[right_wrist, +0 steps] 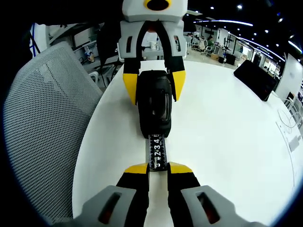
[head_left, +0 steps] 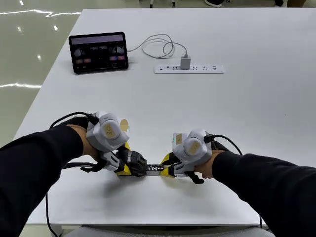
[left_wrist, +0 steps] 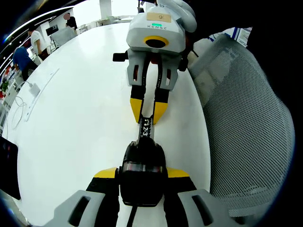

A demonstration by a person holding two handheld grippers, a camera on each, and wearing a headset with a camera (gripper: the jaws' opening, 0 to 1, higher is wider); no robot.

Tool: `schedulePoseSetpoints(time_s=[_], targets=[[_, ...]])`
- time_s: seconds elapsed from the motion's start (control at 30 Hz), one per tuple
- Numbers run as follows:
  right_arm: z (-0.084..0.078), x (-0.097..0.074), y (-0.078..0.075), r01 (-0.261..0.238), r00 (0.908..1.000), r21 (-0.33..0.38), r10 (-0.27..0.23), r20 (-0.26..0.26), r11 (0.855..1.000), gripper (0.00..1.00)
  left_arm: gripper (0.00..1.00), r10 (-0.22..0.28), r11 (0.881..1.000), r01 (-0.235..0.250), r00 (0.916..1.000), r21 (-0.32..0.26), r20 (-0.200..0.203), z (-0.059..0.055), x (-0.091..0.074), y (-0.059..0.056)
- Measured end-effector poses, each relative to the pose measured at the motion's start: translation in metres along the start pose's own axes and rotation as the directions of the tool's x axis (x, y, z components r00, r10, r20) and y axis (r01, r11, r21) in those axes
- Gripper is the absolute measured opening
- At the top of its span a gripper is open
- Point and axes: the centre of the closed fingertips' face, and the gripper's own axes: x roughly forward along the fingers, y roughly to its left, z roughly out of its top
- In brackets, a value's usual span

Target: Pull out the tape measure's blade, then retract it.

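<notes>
Left hand-held gripper [left_wrist: 142, 172] clamped on the black tape measure [right_wrist: 154, 106], low over the white bench [head_left: 237, 108] near its front edge. Right hand-held gripper [right_wrist: 157, 169] pinches the short drawn-out blade [right_wrist: 157, 150], numbers showing. The two face each other, close together.

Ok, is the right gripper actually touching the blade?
Touching. In the right gripper view, the right gripper's fingers are shut on the blade's end, with no gap on either side.
</notes>
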Motion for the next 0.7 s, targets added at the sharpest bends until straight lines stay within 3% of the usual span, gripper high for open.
schedulePoseSetpoints(time_s=[0.7], targets=[[-0.014, -0.012, 0.001, 0.010, 0.9999, 0.015, -0.010, -0.005, 1.000, 0.09, 0.32, 0.001, 1.000, -0.001, 1.0000, 0.001, 0.000, 0.001, 0.001, -0.001]])
